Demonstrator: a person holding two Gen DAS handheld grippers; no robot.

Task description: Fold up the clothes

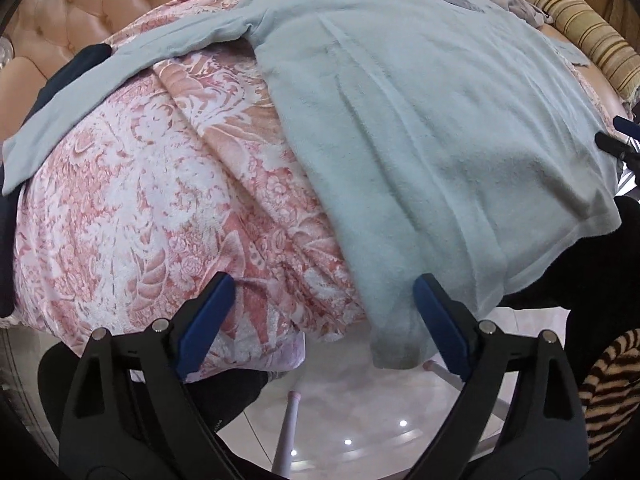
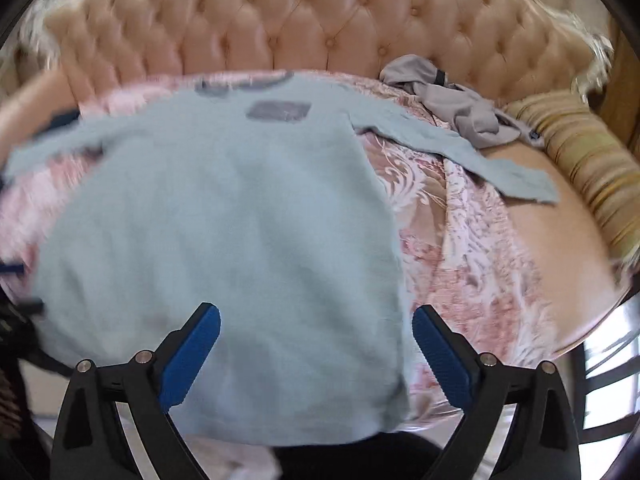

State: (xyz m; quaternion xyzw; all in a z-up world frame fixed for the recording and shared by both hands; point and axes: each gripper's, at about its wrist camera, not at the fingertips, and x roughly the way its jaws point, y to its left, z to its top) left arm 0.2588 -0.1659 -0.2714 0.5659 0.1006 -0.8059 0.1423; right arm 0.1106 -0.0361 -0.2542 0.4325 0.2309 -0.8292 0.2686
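A pale blue sweater (image 1: 420,120) lies flat on the pink floral blanket (image 1: 140,200), hem draped over the near edge, sleeves outstretched; left gripper (image 1: 320,320) and right gripper (image 2: 316,352) hover spread wide, empty; grey garment (image 2: 452,108) bunched by the headboard (image 2: 320,12).

I count one light-blue sweater (image 2: 224,216) ahead of both claws, two sleeves out. One grey garment (image 2: 452,108) crumpled far right of my right claw (image 2: 316,348). One striped bolster (image 2: 588,168) past it. One pink blanket (image 1: 152,200) under my left claw (image 1: 324,320).
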